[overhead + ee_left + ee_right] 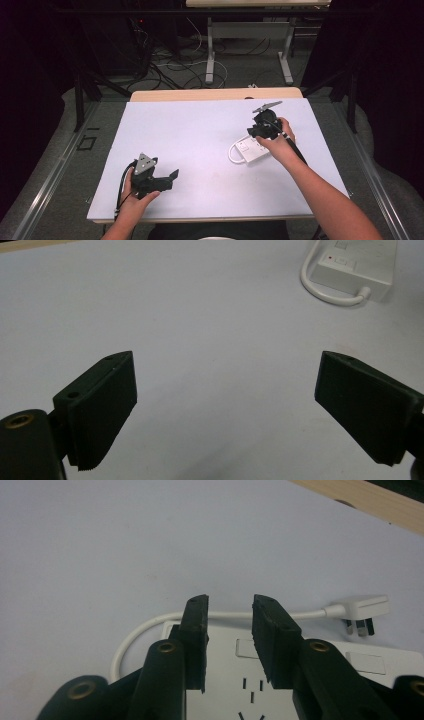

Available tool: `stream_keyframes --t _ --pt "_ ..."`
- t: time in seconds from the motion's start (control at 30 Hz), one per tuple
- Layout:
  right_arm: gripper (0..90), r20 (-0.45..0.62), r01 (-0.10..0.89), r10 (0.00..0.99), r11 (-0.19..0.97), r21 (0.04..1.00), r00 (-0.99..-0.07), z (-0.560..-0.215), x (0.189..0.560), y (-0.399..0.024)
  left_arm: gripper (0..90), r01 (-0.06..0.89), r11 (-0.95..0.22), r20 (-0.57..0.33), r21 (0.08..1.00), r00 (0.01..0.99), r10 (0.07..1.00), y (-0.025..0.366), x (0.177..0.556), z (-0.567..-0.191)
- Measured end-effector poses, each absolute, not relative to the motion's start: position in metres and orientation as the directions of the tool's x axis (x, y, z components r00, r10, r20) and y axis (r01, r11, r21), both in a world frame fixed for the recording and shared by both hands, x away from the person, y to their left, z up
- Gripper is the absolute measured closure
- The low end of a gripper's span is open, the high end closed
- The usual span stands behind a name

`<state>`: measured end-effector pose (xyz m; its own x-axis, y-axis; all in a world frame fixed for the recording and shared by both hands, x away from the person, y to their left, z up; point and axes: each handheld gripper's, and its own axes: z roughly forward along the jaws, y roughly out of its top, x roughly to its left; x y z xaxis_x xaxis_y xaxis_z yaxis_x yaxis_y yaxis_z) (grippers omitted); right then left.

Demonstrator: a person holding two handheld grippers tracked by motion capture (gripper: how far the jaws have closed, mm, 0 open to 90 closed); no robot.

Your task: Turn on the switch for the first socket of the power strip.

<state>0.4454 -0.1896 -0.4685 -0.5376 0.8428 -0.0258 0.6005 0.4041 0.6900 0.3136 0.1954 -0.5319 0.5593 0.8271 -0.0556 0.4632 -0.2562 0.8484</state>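
Toward the tabletop's [165, 120] right edge: white power strip [252, 150], cord looped, plug beside it. Right gripper [230, 630] poised directly above, jaws narrowly apart, empty, seemingly lining up. Near front-left corner, left gripper [167, 179] resting idle, jaws wide apart.

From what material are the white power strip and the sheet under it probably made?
The power strip looks like hard, smooth white plastic: crisp moulded edges and socket slots, slight sheen. Its cable seems rubbery, holding a soft curve. The sheet looks like matte paper or thin plastic, flat and glare-free; I cannot tell which.

High cam overhead, gripper cams close, share power strip [251, 150]
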Motion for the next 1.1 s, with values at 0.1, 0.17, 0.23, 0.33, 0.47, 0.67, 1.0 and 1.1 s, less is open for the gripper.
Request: stream_keyframes --t 0.1,0.17,0.23,0.33,0.47,0.67,1.0,1.1 --pt "72.8 -0.018 0.617 0.848 0.399 0.679 -0.529 -0.471 0.448 -0.188 10.6 0.465 -0.258 -0.056 0.847 0.56 0.827 0.195 0.314 -0.532" --pt "74.5 -0.004 0.635 0.853 0.392 0.666 -0.522 -0.474 0.451 -0.187 10.7 0.467 -0.257 -0.058 0.846 0.56 0.827 0.195 0.314 -0.532" --pt "76.8 0.001 0.657 0.86 0.39 0.645 -0.511 -0.478 0.455 -0.188 10.7 0.47 -0.255 -0.062 0.845 0.559 0.827 0.196 0.314 -0.532" --pt "78.3 0.011 0.672 0.865 0.382 0.635 -0.502 -0.48 0.457 -0.188 10.7 0.471 -0.253 -0.064 0.845 0.558 0.827 0.196 0.314 -0.532" --pt "80.5 0.034 0.7 0.876 0.361 0.616 -0.481 -0.484 0.462 -0.191 10.7 0.474 -0.253 -0.064 0.844 0.558 0.828 0.196 0.314 -0.532" --pt "84.6 0.061 0.732 0.888 0.336 0.593 -0.457 -0.487 0.467 -0.195 10.7 0.474 -0.252 -0.064 0.843 0.555 0.83 0.196 0.314 -0.533" --pt "90.0 0.081 0.756 0.893 0.323 0.57 -0.443 -0.495 0.475 -0.196 10.7 0.473 -0.248 -0.065 0.845 0.553 0.831 0.196 0.315 -0.533" --pt "90.0 0.083 0.774 0.896 0.327 0.541 -0.437 -0.499 0.478 -0.197 10.7 0.473 -0.247 -0.066 0.846 0.553 0.831 0.196 0.315 -0.533"
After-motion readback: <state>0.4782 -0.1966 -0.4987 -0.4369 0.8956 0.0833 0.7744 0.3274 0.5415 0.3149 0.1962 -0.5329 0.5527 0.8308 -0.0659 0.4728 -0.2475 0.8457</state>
